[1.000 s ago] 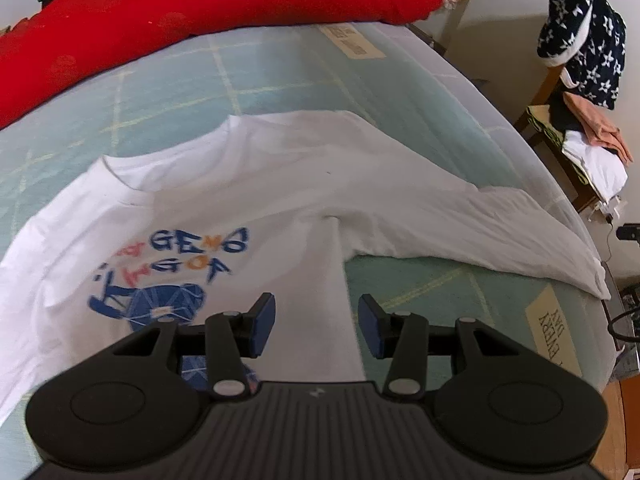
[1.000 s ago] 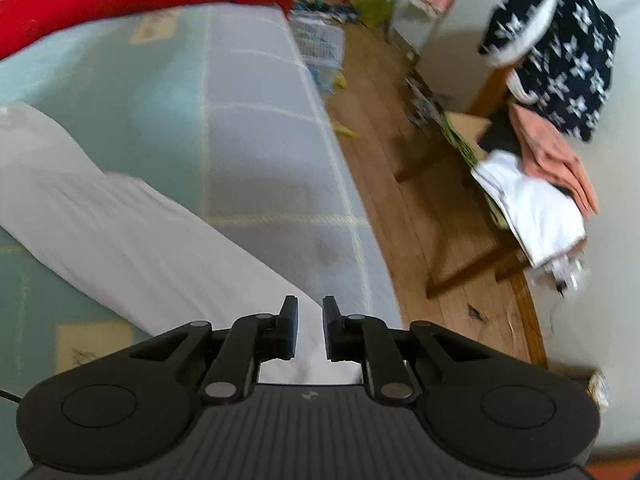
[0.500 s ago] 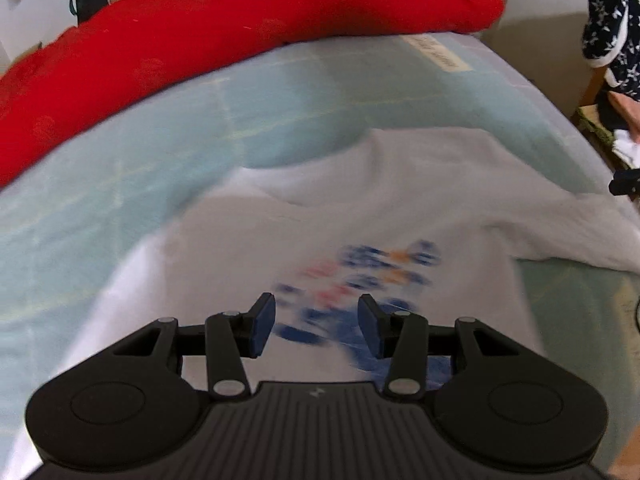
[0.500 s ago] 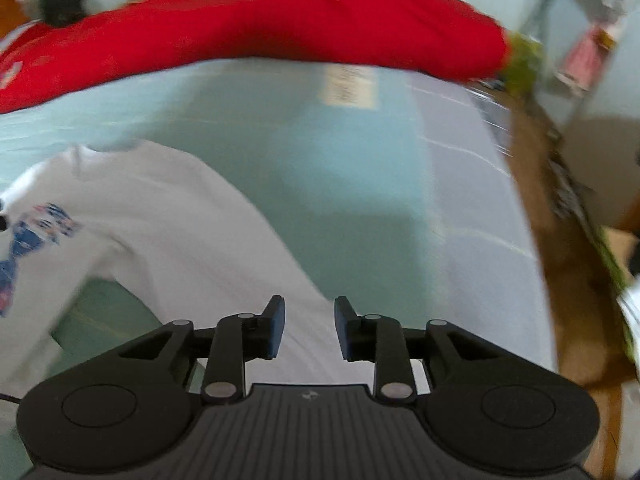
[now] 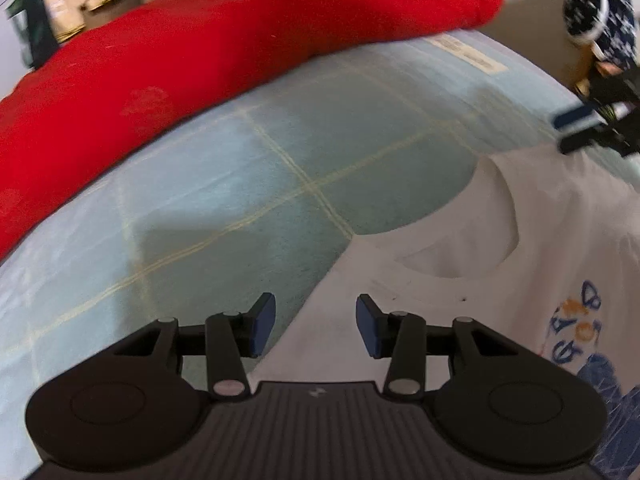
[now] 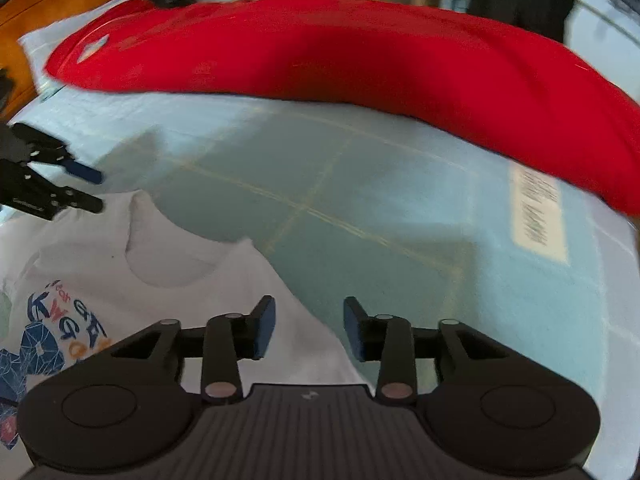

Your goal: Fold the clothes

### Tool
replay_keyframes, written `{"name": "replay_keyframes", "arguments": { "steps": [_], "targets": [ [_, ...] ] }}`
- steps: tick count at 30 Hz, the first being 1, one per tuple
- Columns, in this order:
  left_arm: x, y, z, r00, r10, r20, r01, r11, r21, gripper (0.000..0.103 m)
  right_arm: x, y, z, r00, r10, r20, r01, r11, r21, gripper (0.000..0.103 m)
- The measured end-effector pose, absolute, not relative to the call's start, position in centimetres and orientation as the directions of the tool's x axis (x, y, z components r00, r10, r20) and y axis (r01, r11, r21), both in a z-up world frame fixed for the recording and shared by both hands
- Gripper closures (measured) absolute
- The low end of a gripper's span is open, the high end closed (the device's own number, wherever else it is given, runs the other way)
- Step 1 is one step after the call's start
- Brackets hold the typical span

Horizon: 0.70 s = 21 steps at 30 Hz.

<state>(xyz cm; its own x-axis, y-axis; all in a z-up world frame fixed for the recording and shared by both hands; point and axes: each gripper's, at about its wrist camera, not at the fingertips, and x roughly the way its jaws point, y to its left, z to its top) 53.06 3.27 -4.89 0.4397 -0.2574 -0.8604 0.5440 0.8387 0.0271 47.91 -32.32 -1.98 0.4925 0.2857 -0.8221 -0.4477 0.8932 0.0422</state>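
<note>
A white T-shirt (image 5: 500, 264) with a blue and orange print lies face up on the pale green bed, collar toward the red blanket. My left gripper (image 5: 316, 326) is open just above its left shoulder edge, with nothing between the pads. The same T-shirt (image 6: 120, 280) fills the lower left of the right wrist view. There my right gripper (image 6: 310, 326) is open over the other shoulder edge, holding nothing. Each gripper also shows in the other view: the right gripper (image 5: 588, 128) beyond the collar, the left gripper (image 6: 52, 188) at the far left.
A long red blanket (image 5: 224, 48) runs along the far side of the bed (image 5: 240, 184). A dark star-patterned garment (image 5: 600, 8) hangs on a chair at the top right. The red blanket (image 6: 360, 52) and a wooden headboard (image 6: 52, 8) bound the bed in the right wrist view.
Both grippers have swung from the sleeve and print toward the collar end of the shirt. The right gripper's jaws have widened from nearly closed to open. The left stayed open.
</note>
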Motion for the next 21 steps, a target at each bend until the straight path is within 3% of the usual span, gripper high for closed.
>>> {"name": "replay_keyframes", "arguments": {
  "steps": [9, 11, 12, 13, 16, 21],
  "targets": [
    [54.2, 4.4, -7.1, 0.361, -0.312, -0.879, 0.577, 0.815, -0.053, 0.057, 52.0, -29.9, -5.7, 0.339, 0.33, -0.881, -0.575, 0.814, 0.084, 0.055],
    [54.0, 4.1, -7.0, 0.352, -0.312, -0.882, 0.576, 0.815, -0.058, 0.064, 51.9, -29.6, -5.9, 0.318, 0.337, -0.886, -0.594, 0.799, 0.091, 0.055],
    [53.9, 4.0, -6.9, 0.349, -0.312, -0.884, 0.576, 0.815, -0.06, 0.068, 51.7, -29.4, -5.7, 0.308, 0.344, -0.887, -0.603, 0.792, 0.097, 0.057],
    [53.8, 3.9, -6.8, 0.345, -0.311, -0.885, 0.575, 0.816, -0.062, 0.078, 51.7, -29.2, -5.7, 0.294, 0.359, -0.886, -0.613, 0.782, 0.113, 0.071],
    [53.2, 3.6, -6.3, 0.363, -0.294, -0.884, 0.576, 0.817, -0.035, 0.101, 51.3, -28.9, -5.4, 0.279, 0.369, -0.887, -0.632, 0.766, 0.12, 0.094],
    [53.1, 4.1, -4.3, 0.46, -0.257, -0.85, 0.542, 0.84, 0.04, 0.102, 51.4, -28.8, -4.3, 0.374, 0.342, -0.862, -0.601, 0.797, 0.056, 0.097]
  ]
}}
